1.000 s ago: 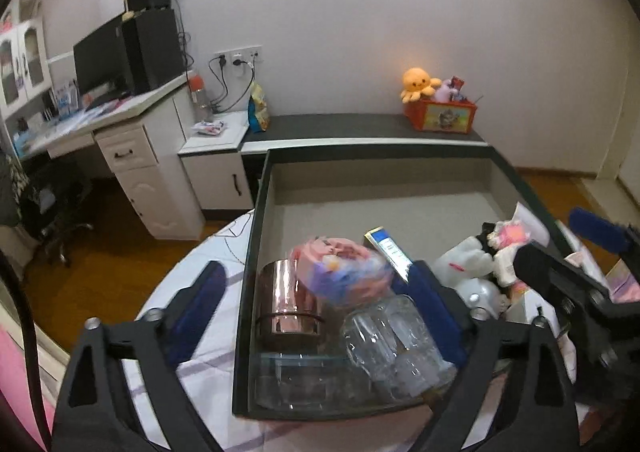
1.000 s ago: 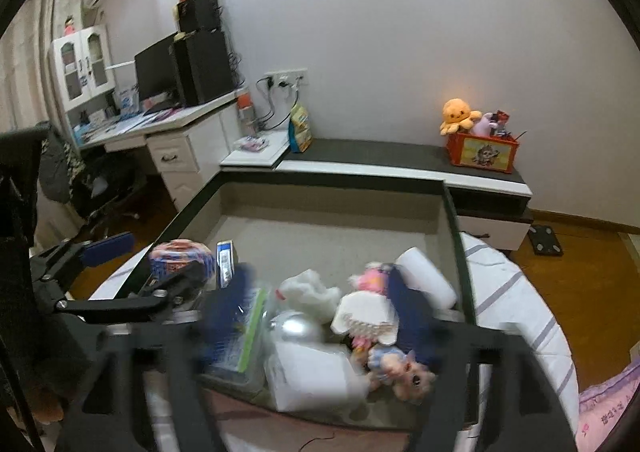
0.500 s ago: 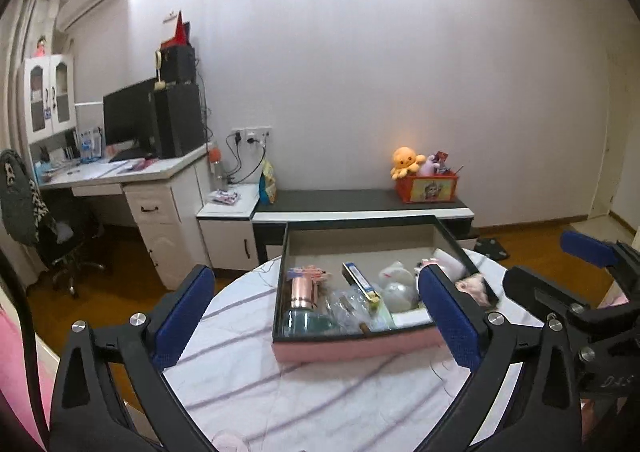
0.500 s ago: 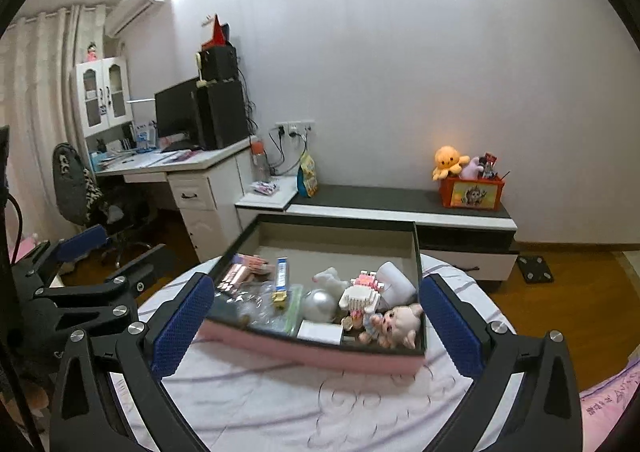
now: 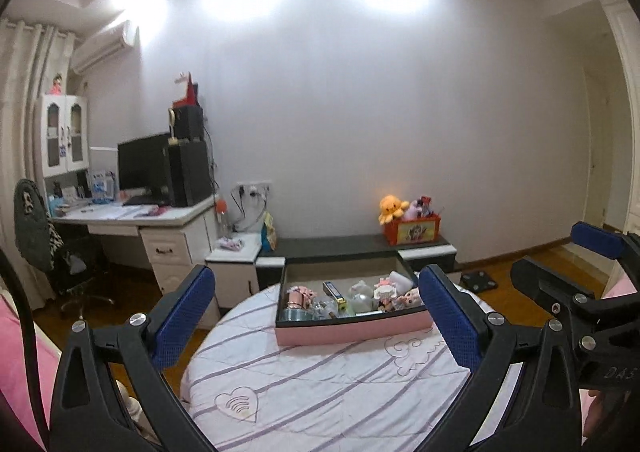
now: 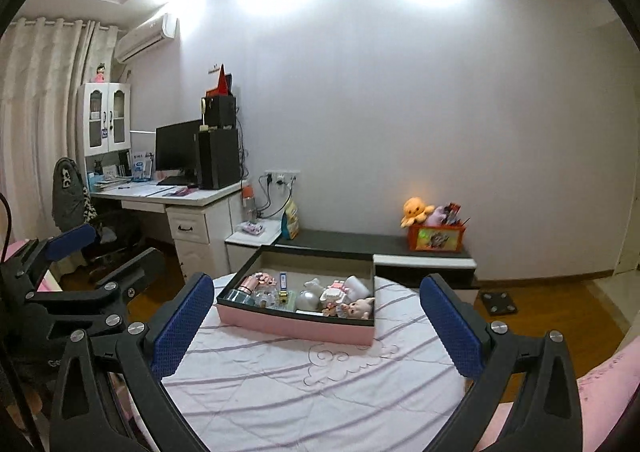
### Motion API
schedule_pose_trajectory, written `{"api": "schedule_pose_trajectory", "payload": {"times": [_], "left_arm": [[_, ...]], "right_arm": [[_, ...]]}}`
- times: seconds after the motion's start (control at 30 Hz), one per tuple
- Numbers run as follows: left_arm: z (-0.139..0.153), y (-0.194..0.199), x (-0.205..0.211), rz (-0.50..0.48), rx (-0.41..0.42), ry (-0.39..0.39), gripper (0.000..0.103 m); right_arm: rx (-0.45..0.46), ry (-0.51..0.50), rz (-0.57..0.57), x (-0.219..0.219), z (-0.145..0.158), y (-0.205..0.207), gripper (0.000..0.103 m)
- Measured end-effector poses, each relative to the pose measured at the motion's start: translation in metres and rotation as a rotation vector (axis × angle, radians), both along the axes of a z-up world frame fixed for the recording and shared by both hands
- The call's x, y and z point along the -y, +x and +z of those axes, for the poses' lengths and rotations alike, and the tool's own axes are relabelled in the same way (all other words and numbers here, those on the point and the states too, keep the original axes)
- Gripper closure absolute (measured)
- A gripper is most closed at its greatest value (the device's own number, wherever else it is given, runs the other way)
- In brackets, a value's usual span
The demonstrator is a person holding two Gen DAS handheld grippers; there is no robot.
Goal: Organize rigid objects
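Observation:
A pink box with a dark rim stands on the round table. It holds a copper cup, clear glass pieces, a silver ball, a small blue box, a doll and white toys. My left gripper is open and empty, well back from the box. My right gripper is open and empty, also well back. Each gripper shows at the edge of the other's view.
The round table has a white cloth with purple stripes. A desk with a monitor and a chair stand at the left. A low dark bench behind the table carries an orange toy box. Wooden floor lies at the right.
Both grippers have pulled far back and up from the box; a second ago they hovered right over its contents. The box now looks small and the whole table shows.

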State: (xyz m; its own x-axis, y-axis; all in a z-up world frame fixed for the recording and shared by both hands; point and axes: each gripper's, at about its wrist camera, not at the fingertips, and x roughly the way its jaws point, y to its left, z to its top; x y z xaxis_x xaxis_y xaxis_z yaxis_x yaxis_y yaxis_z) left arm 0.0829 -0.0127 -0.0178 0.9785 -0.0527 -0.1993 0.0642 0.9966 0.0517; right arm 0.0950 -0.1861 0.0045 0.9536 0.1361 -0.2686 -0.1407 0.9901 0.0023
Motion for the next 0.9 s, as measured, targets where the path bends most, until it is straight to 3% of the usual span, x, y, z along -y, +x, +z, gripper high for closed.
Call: {"api": "schedule_pose_trajectory", "payload": {"times": [0.33,0.9], "left_arm": [[0.023,-0.054,-0.002,0.002,0.095,-0.027,0.000],[0.025,-0.057,0.004,0.008,0.116,-0.025,0.000]], "right_arm": [[0.057,0.004,-0.023,0.002,0.022,-0.055,0.000],[0.086,0.012,-0.021,-0.001,0.024,-0.070,0.000]]}}
